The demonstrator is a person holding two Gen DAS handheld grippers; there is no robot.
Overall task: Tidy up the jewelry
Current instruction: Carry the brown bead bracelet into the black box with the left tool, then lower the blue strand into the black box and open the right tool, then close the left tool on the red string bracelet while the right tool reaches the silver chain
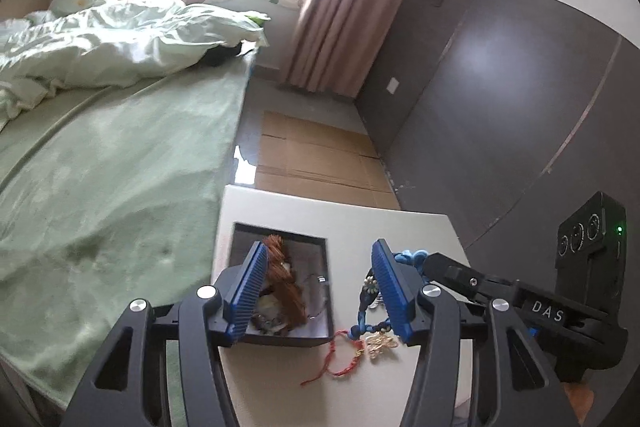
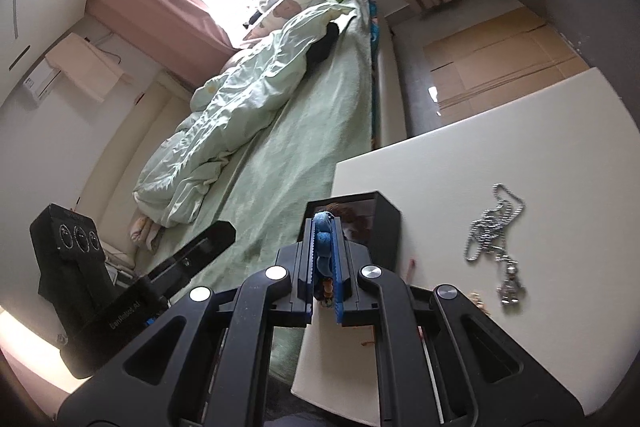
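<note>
Two handheld grippers work over a white table beside a bed with green bedding. The left gripper stands with its blue pads parted and nothing between them, above the near edge of a dark open box. The box rests on the table and contains a brown tassel among other small pieces. The right gripper has its jaws clamped on a blue braided cord, held just in front of the box. Beneath it, a red string bracelet and a gold piece lie on the table just beside the box. A silver chain necklace lies on the table, well apart from the box.
</note>
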